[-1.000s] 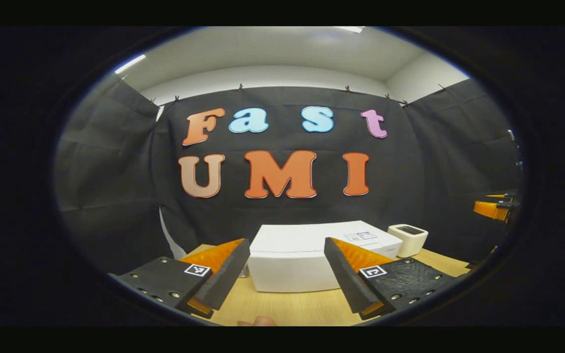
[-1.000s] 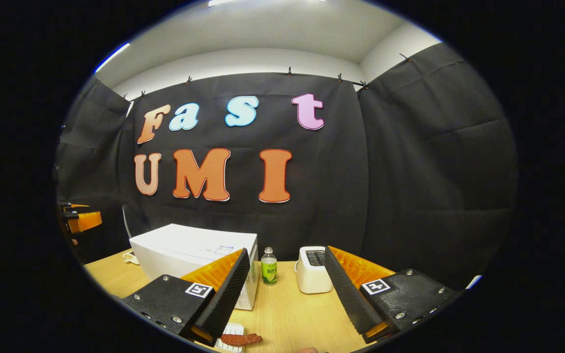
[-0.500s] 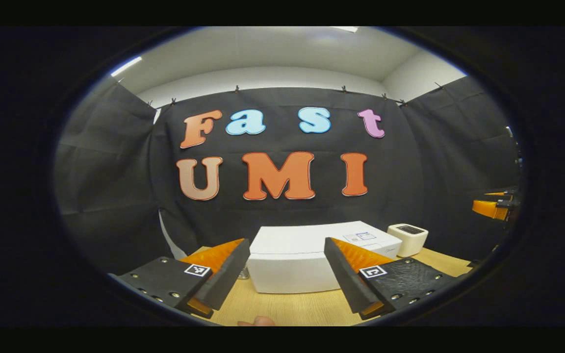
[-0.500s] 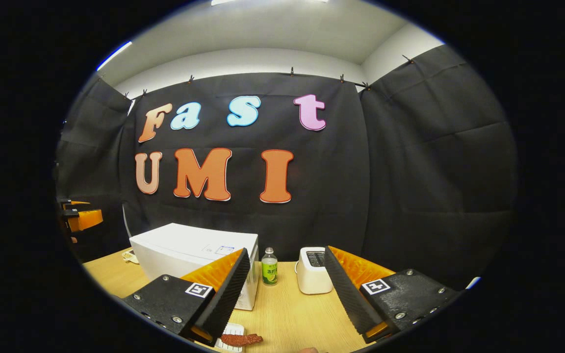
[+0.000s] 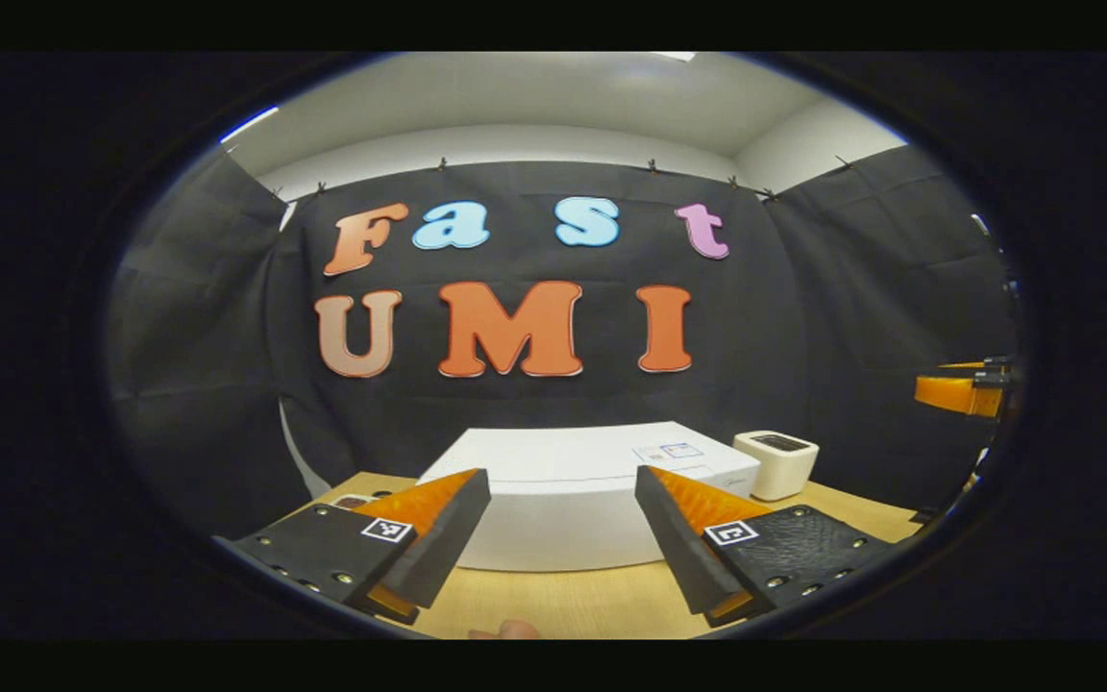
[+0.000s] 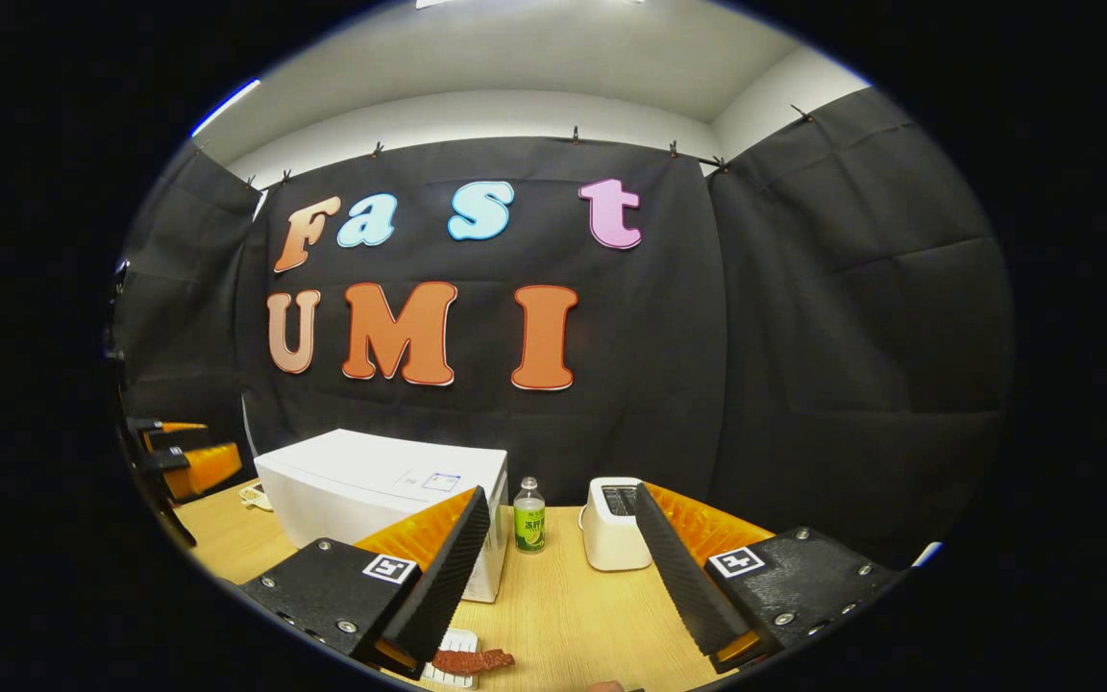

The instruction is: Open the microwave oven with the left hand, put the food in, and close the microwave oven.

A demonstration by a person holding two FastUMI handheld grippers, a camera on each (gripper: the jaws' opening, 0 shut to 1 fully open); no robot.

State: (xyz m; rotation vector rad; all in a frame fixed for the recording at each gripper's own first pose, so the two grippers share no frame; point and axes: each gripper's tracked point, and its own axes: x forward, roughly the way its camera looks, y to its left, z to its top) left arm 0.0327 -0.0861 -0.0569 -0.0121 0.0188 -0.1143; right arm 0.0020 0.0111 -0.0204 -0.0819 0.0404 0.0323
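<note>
White microwave (image 5: pixel 602 481) shut, left tool (image 5: pixel 561 524) wide open, empty

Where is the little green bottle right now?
In the right gripper view, the green bottle stands upright on the wooden table, between the white microwave on its left and the white toaster on its right.

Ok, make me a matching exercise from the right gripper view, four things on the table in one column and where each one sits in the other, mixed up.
Things:
1. microwave
2. bottle
3. toaster
4. food

Places:
A. at the near edge, on a white dish
B. farthest left, door closed
C. between the microwave and the toaster
D. right of the bottle

Pairs: 1-B, 2-C, 3-D, 4-A
</note>
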